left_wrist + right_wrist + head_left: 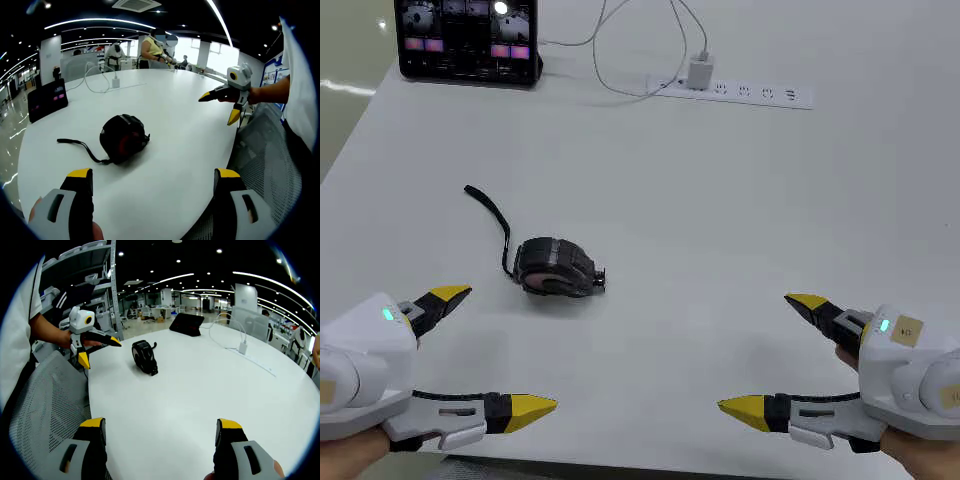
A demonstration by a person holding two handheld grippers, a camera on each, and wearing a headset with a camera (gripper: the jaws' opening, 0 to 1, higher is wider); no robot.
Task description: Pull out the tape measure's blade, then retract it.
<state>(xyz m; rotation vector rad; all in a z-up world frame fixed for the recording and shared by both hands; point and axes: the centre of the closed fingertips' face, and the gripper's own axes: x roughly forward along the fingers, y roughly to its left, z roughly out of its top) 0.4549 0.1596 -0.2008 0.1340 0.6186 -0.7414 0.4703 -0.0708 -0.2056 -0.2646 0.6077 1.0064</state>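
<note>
Left hand-held gripper point(512, 348) is held at the near edge of the counter point(720, 200), jaws spread wide, nothing gripped or touched. Tape measure point(557, 268) is seen lying on its side just ahead and slightly right of it, wrist strap point(490, 215) trailed off far-left, blade mouth point(600, 278) turned rightward; the left side is judged the nearer. Right hand-held gripper point(753, 351) is likewise wide open and empty, well apart from the tape measure.

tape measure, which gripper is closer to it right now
Left. The left gripper is open just short of the tape measure, on the person's side of it. The right gripper, also open, is farther off to its right.
</note>
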